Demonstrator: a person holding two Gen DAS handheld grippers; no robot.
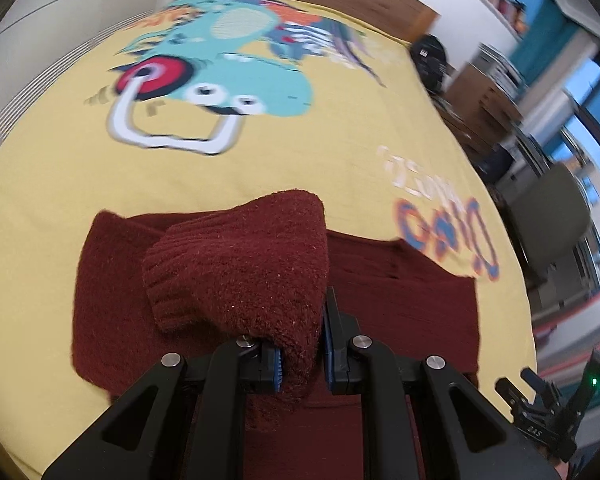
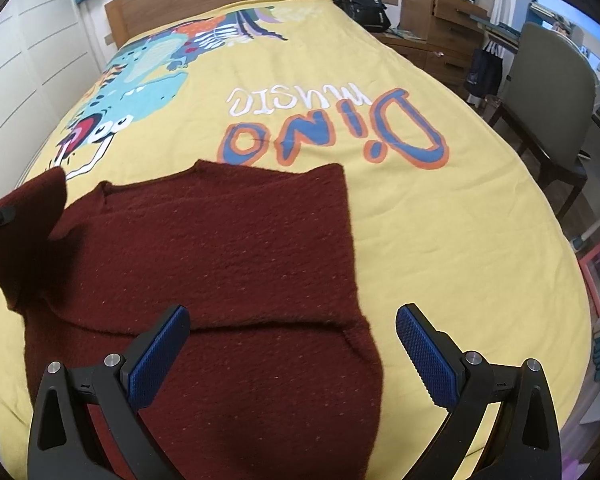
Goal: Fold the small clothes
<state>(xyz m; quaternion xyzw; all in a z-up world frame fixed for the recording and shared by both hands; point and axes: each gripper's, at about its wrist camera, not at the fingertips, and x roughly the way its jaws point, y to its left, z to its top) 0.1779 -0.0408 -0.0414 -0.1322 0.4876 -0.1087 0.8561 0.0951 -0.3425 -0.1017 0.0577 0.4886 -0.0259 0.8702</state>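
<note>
1. While the sweater [image 2: 228,264] lies flat on the yellow bedspread [image 2: 440,240], near the foot of the bed, I hold its sleeve [image 1: 240,272] clenched in my left gripper [image 1: 300,364]; the blue pads press the knit from both sides.
2. Sleeve: lifted off the bedspread and carried above the sweater's body, cuff hanging forward and free. In the right view it shows as a dark raised flap at the far left edge.
3. Right gripper [image 2: 292,356]: released, jaws wide apart, hovering over the lower body of the sweater and holding nothing. A crease already runs across the cloth just ahead of its pads.
4. Risk, slip: my grip sits on a thick bunch of fuzzy knit, not a flat edge. I judge a quick swing could pull the bunch out of the pads, and the sleeve would drop crooked.
5. Risk, drag: nothing pins the body. If I pull the sleeve too far across, the whole sweater may slide or wrinkle on the smooth bedspread.
6. Risk, misfold: the cuff droops loosely, so it may land doubled under itself instead of lying flat.
7. Risk, collision: both grippers work over the same cloth, so crossing paths could knock them together.
</note>
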